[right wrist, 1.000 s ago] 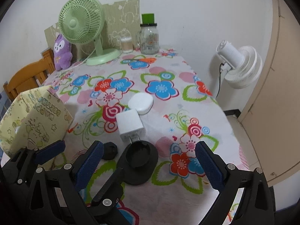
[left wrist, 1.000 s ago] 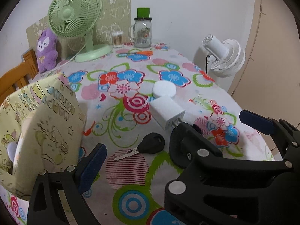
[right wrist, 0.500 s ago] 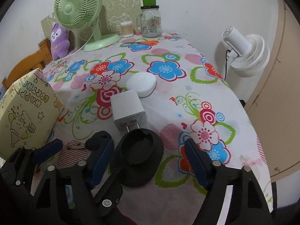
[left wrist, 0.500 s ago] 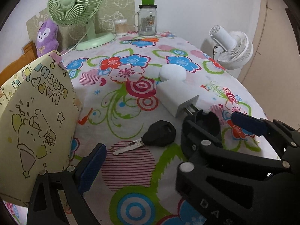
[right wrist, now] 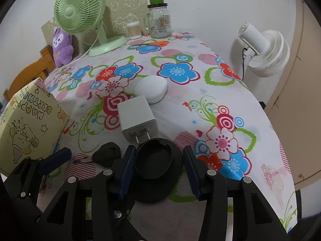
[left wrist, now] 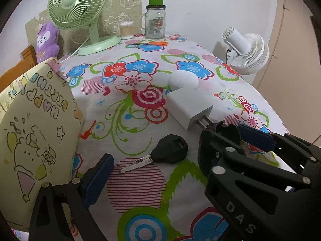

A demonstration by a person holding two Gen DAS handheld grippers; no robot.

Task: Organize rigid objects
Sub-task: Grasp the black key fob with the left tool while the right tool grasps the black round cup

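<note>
I see a matt printed cloth (right wrist: 230,84) over the table, a matt black plastic holder (right wrist: 154,170) at six o'clock, a smooth white plastic charger (right wrist: 136,116) with metal prongs, a dull metal key (left wrist: 158,156) with black plastic head, and a paper bag (left wrist: 36,140).

Soft, even indoor light falls from above and behind me; nothing glares. Shadows are faint: a pale one hugs the white charger (right wrist: 137,118) just ahead of my right jaws, and a soft one lies behind the green fan (left wrist: 77,6) on the far wall. Both views stay sharp from my jaws out to the far end of the table (right wrist: 220,92), with no motion blur. The fisheye bows the table's edges and wall lines, and black vignette fills the corners.
</note>
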